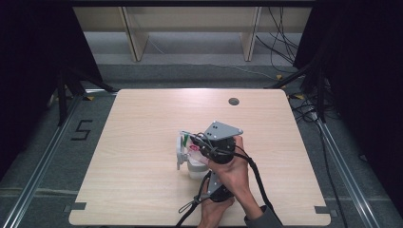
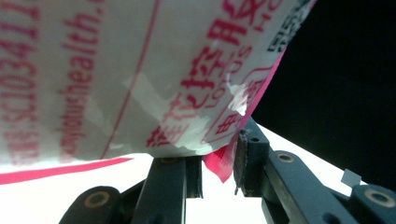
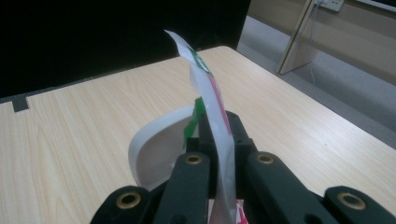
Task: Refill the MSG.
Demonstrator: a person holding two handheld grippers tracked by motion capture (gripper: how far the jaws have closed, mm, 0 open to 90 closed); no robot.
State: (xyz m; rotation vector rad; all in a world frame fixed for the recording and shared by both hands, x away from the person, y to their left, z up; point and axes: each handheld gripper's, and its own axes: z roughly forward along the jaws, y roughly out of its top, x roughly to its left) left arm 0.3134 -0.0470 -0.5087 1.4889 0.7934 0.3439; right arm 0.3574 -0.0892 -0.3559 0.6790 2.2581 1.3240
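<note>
Pale wood tabletop (image 1: 142, 142), centre of the high view: a white cup (image 1: 190, 166) with its printed foil lid (image 3: 210, 93) peeled upright. Right gripper (image 3: 219, 154) is clamped tight on the lid (edge-on, long axis vertical); left gripper (image 2: 219, 163) pinches the cup's label (image 2: 140, 70) below.

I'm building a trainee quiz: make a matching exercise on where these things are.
Things:
1. thin white lid film with green and red print
2. white cup with red lettering
3. small dark round hole

Places:
A. in the light wooden table, near its far edge
B. pinched in the right gripper
C. held by the left gripper

Pairs: 1-B, 2-C, 3-A.
</note>
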